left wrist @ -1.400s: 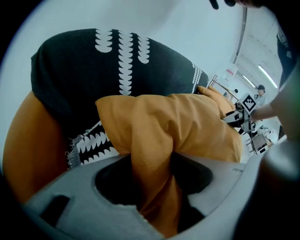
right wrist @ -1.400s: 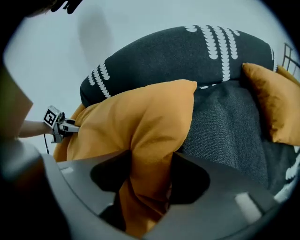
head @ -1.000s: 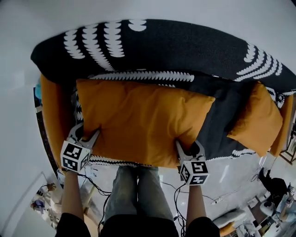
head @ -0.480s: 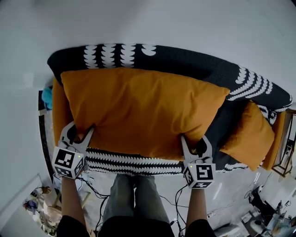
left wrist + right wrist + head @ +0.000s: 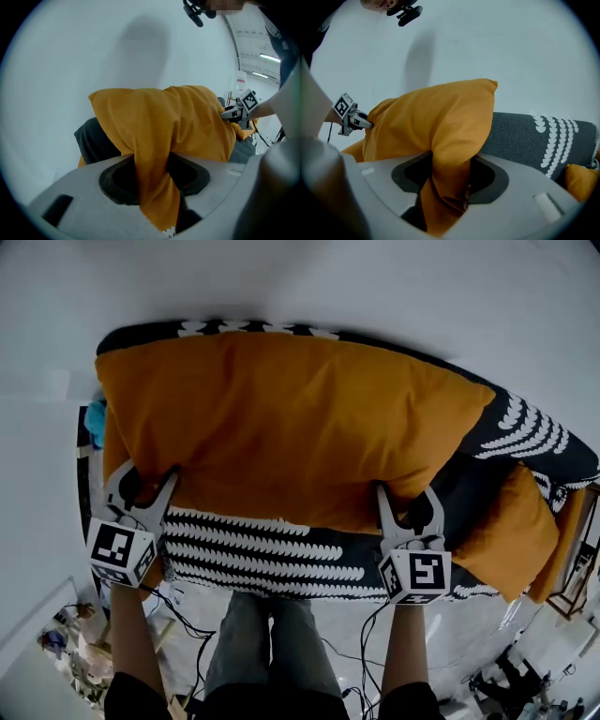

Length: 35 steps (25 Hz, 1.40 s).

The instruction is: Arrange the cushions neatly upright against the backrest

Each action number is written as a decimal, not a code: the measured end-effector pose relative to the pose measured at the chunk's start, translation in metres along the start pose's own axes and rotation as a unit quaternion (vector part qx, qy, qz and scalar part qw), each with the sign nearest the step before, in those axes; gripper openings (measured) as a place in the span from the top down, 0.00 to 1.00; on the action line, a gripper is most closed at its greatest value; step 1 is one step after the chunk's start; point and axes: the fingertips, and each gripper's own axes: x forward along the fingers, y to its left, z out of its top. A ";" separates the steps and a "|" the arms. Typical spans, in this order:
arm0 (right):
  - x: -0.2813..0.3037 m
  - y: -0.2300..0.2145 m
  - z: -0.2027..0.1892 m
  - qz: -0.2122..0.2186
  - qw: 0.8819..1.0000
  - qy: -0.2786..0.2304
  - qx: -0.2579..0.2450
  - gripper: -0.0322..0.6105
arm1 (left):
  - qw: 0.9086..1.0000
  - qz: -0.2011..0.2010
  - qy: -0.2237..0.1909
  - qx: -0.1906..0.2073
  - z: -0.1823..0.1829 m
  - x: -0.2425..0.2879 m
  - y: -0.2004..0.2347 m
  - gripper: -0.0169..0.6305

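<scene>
The left tool [image 5: 143,495] pinches the lower left corner of the big orange cushion [image 5: 291,423], with fabric bunched between its jaws. The cushion is held up across the patterned backrest [image 5: 530,418], its lower edge over the seat [image 5: 262,554]. The right tool [image 5: 408,510] pinches the lower right corner likewise. A smaller orange cushion [image 5: 511,540] leans at the far right. The big one looks soft, light and floppy, so gathered corners probably give the surest hold.
</scene>
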 end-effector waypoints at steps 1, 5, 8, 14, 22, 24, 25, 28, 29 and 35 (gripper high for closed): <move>0.005 0.001 -0.004 0.001 1.000 0.004 -0.001 0.58 | 1.000 0.001 0.004 0.000 -0.005 0.003 0.002 0.69; 0.022 -0.002 -0.016 0.003 1.000 0.015 0.000 0.58 | 1.000 0.009 0.019 -0.007 -0.018 0.018 0.008 0.69; 0.033 -0.006 -0.022 0.007 1.000 0.024 -0.002 0.58 | 0.999 0.011 0.031 -0.012 -0.026 0.029 0.010 0.69; 0.048 -0.013 -0.035 0.010 0.999 0.037 -0.006 0.56 | 0.999 0.010 0.043 -0.023 -0.041 0.045 0.011 0.68; 0.057 -0.018 -0.045 0.012 0.999 0.046 0.003 0.53 | 0.998 0.009 0.037 -0.041 -0.048 0.054 0.017 0.62; 0.056 -0.019 -0.047 0.010 0.999 0.051 0.004 0.52 | 0.998 0.013 0.038 -0.041 -0.049 0.054 0.019 0.58; 0.055 -0.020 -0.047 0.010 0.999 0.052 0.003 0.51 | 0.998 0.016 0.038 -0.041 -0.050 0.054 0.020 0.57; 0.050 -0.024 -0.050 0.004 0.998 0.056 0.000 0.47 | 0.998 0.022 0.039 -0.041 -0.051 0.052 0.021 0.51; 0.047 -0.025 -0.051 0.001 0.998 0.056 0.000 0.47 | 0.998 0.022 0.039 -0.041 -0.052 0.050 0.021 0.50; 0.018 -0.028 -0.054 -0.022 0.999 0.043 0.010 0.47 | 0.998 0.024 0.028 -0.050 -0.056 0.030 0.022 0.47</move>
